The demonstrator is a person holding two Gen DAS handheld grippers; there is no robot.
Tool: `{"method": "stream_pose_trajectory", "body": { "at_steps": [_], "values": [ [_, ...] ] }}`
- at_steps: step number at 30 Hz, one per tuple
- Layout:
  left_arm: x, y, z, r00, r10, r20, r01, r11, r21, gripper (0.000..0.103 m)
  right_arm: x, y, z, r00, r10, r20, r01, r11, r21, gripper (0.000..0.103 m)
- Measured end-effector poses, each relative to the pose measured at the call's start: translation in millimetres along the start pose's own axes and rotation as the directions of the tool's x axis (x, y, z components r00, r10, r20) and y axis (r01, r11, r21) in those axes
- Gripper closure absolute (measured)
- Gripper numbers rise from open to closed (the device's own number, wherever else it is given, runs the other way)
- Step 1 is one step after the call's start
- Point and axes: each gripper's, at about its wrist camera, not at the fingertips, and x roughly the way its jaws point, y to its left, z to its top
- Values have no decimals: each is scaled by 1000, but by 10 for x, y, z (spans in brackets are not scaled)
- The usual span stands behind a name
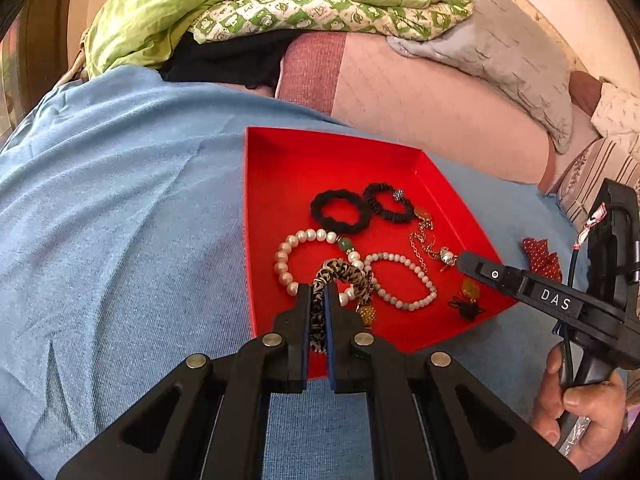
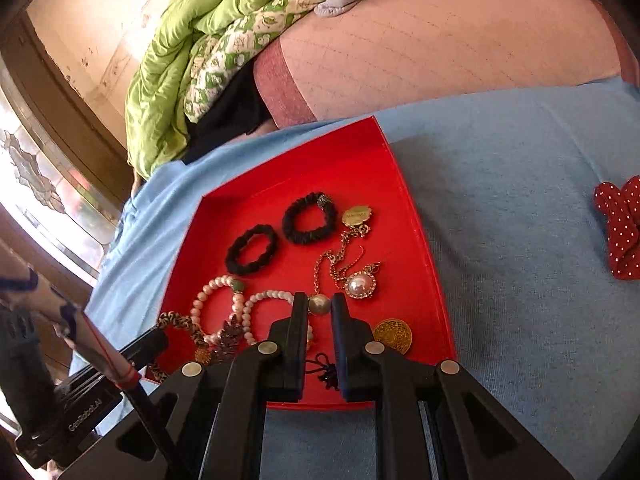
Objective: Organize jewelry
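Note:
A red tray (image 1: 280, 168) (image 2: 404, 184) lies on a blue cloth and holds jewelry. My left gripper (image 1: 319, 296) is shut on a leopard-print hair tie (image 1: 340, 272) over the tray's near edge. My right gripper (image 2: 320, 305) is shut on a silver pearl bead (image 2: 319, 305) of a gold chain necklace (image 2: 340, 264) and also shows in the left wrist view (image 1: 460, 258). In the tray are two black scrunchies (image 1: 340, 210) (image 2: 308, 218), two pearl bracelets (image 1: 296, 256) (image 1: 404, 280), a pearl pendant (image 2: 360, 285) and a gold disc (image 2: 393, 335).
A red polka-dot scrunchie (image 2: 620, 228) (image 1: 540, 258) lies on the blue cloth (image 1: 120, 240) right of the tray. A green quilt (image 1: 240, 4) and a grey pillow (image 1: 512, 68) lie behind on the pink bed. A window (image 2: 36, 176) is at left.

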Motion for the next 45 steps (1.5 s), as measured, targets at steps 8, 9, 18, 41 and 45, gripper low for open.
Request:
{"method": "stream_pose_trajectory", "body": {
  "at_steps": [8, 9, 18, 41, 45],
  "values": [
    [4, 48, -31, 999, 34, -2, -34, 999, -3, 97, -17, -8, 1, 999, -42, 3, 42, 999, -28, 90],
    [2, 49, -34, 999, 37, -3, -37, 999, 0, 97, -17, -8, -2, 999, -42, 1, 42, 999, -30, 89],
    [-4, 36, -48, 998, 61, 2, -61, 998, 23, 94, 15, 27, -34, 998, -66, -16, 65, 997, -44, 89],
    [-1317, -362, -172, 927, 163, 339, -185, 982, 34, 10, -1265, 516, -162, 939, -239, 247, 283, 946, -158, 20],
    [-1903, -558, -379, 891, 164, 424, -214, 974, 74, 1, -1861, 686, -479, 910, -256, 327, 321, 933, -161, 12]
  ]
}}
